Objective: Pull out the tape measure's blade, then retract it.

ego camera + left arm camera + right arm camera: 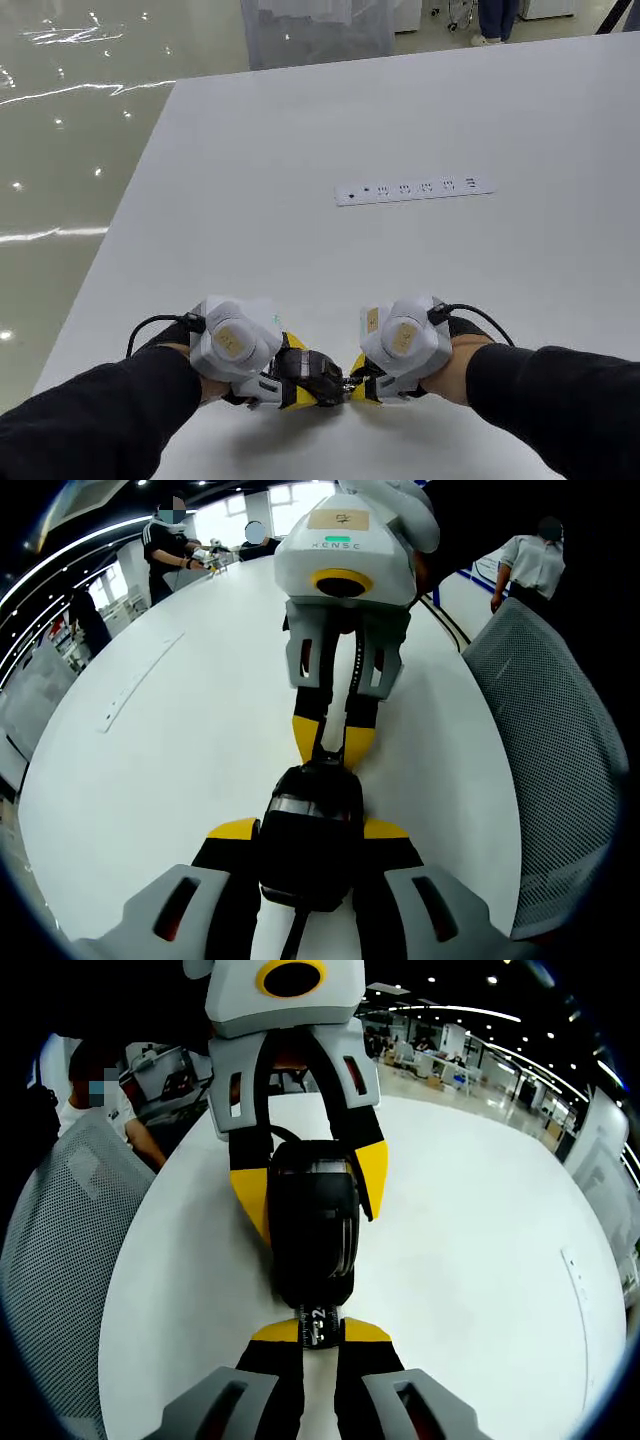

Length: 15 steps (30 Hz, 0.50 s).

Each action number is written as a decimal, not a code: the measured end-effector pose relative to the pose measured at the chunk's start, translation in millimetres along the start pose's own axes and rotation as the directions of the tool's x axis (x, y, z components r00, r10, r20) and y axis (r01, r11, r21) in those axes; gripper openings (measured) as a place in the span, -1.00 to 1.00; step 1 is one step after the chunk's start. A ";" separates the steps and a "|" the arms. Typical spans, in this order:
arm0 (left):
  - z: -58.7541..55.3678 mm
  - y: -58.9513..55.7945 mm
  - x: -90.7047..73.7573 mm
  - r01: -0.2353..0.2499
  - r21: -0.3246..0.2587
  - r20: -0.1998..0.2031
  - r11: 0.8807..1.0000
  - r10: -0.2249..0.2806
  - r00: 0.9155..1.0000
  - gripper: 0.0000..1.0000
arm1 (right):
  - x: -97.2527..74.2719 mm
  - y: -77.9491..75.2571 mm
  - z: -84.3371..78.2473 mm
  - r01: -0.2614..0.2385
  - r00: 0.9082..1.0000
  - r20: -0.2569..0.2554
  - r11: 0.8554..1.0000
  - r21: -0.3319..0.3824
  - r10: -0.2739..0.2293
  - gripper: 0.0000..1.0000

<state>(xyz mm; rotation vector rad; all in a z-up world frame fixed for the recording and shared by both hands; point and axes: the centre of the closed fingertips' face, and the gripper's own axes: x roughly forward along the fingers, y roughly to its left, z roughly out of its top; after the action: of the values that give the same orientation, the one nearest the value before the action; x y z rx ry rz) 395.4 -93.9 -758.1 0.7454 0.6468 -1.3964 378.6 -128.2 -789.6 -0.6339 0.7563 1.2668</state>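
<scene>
the left claw (310,832) is clenched across the black case of the tape measure (312,1222), with one yellow-tipped jaw on each flat side; it holds the case low at the near edge of the white tabletop (300,200), close to the person's body; whether the case touches the surface i cannot tell; the right claw (320,1340) faces it head-on and is pinched shut on the end of the blade (318,1320); a printed 2 shows on the blade between the mouth of the case and the jaws; only a short stub of blade is out, so in the head view the two claws sit almost nose to nose.

this looks like the very start of the first step: both grips are set and the pull-out is barely begun; the retract is not yet due.

the next move probably calls for drawing the claws apart in one straight line along the blade; the left claw should hold the case firm and level while the right claw carries the tip away without loosening its pinch; any twist between the hands would likely kink or buckle the thin blade; a slack pinch would let the spring snatch it back; the tabletop to either side is bare, and a long white marked strip (415,189) lies well apart, further up.
</scene>
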 end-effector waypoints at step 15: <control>-0.4 0.2 -0.9 0.003 0.014 0.016 1.000 -0.003 1.000 -0.41 | -5.3 -0.6 -6.1 -0.016 1.000 -0.020 1.000 0.010 0.016 -0.90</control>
<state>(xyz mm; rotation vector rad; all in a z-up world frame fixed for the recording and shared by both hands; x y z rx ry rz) 395.6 -93.0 -757.7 0.7445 0.6263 -1.4094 377.6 -136.2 -789.0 -0.6350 0.7849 1.2722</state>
